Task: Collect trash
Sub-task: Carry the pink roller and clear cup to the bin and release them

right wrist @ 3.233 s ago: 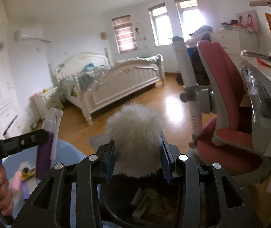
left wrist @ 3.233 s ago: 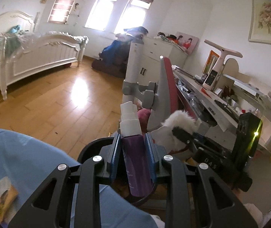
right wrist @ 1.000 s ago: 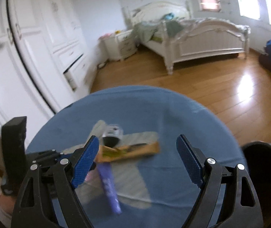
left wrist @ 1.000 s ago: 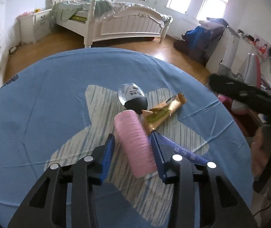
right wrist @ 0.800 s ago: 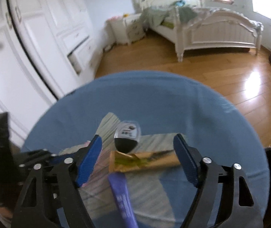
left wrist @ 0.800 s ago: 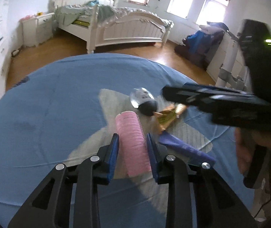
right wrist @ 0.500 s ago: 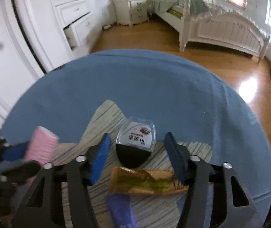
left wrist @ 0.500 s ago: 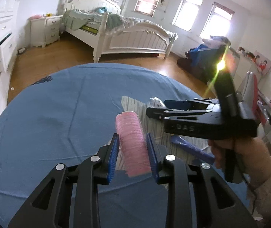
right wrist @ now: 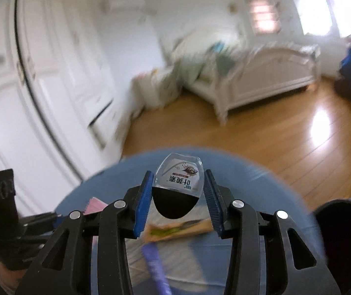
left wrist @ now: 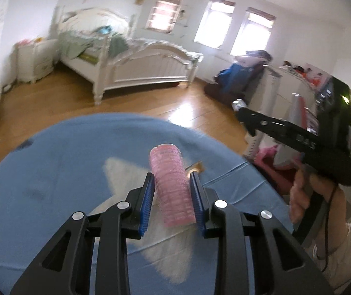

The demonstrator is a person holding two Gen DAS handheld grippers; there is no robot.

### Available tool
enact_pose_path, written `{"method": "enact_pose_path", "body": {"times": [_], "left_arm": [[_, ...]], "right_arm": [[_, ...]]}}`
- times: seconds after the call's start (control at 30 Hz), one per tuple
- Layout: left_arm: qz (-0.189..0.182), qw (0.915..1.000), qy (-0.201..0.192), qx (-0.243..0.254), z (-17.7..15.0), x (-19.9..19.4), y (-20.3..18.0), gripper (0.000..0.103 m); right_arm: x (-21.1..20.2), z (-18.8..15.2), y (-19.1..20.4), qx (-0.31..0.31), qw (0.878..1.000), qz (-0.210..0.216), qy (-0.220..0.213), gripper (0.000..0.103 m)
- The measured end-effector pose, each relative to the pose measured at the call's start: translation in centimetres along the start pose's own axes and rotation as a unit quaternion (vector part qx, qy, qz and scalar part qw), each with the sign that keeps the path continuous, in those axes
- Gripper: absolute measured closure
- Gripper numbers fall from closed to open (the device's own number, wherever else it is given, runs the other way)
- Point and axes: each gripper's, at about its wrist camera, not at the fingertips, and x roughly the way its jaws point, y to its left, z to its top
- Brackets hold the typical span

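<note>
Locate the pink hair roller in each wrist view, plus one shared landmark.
Left wrist: pink hair roller at centre, clamped between the left gripper fingers.
Right wrist: only a pink sliver at lower left, beside the blue finger pad.
Shared landmark: white bed behind the blue table.

Domestic bedroom.
White carved bed point(left wrist: 136, 66) with rumpled bedding, nightstand point(left wrist: 34, 61), built-in wardrobe point(right wrist: 40, 93), wood floor point(right wrist: 286, 132).

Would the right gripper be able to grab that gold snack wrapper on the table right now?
Probably not yet. The right gripper is already shut on a small clear-and-black container, so it has no free grip. The gold wrapper lies uncovered on the blue table just below, so nothing else blocks it.
</note>
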Motion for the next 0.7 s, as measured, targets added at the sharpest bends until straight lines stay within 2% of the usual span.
{"method": "enact_pose_path", "body": {"times": [0.17, 0.33, 0.5, 0.7], "left_arm": [[-0.051, 0.9981, -0.005, 0.033, 1.9, 1.9, -5.3, 0.074], [-0.103, 0.9926, 0.004, 0.064, 3.0, 5.1, -10.8, 0.074], [-0.150, 0.9855, 0.013, 0.079, 3.4, 7.9, -15.3, 0.074], [-0.182, 0.9790, 0.038, 0.084, 3.6, 10.7, -18.6, 0.074]], "right_arm": [[-7.6, -0.1, -5.5, 0.018, 0.994, -0.082, -0.067, 0.061], [-12.3, -1.1, -10.6, 0.039, 0.985, -0.141, -0.091, 0.061], [-14.8, -2.5, -15.1, 0.054, 0.976, -0.186, -0.097, 0.061], [-15.1, -4.5, -17.9, 0.073, 0.971, -0.209, -0.094, 0.061]]}}
